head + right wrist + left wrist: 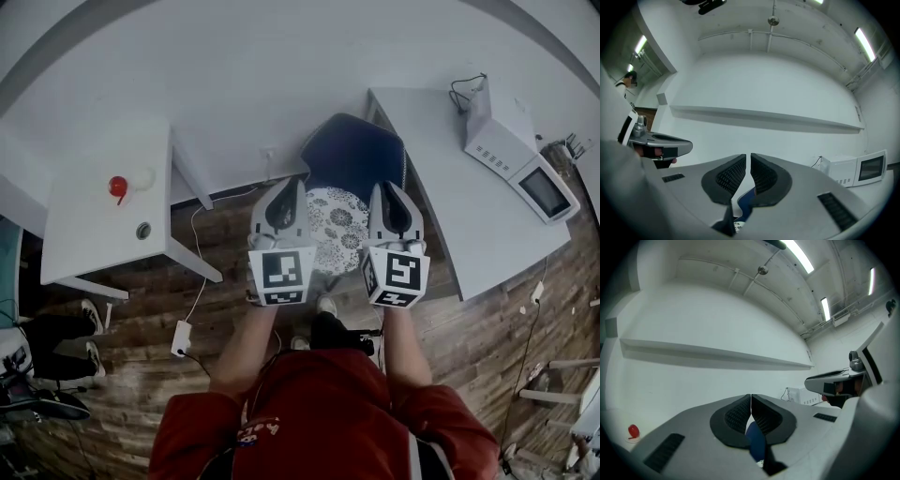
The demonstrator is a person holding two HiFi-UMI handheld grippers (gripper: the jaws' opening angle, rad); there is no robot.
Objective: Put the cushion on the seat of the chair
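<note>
cushion (339, 230): side edges are covered by left gripper (294, 187) and right gripper (384, 189) | chair (352, 155): seat is hidden under cushion | red item (118, 187) on counter (84, 220): too small to be identified | gripper views: chair is reduced to a blue sliver behind the jaws

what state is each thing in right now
cushion: lying flat on the chair seat, between the two grippers, held by neither
chair: upright, seat covered by the cushion
left gripper: jaws together, nothing between them
right gripper: jaws almost together with a thin slit, nothing between them
microwave: door closed
</note>
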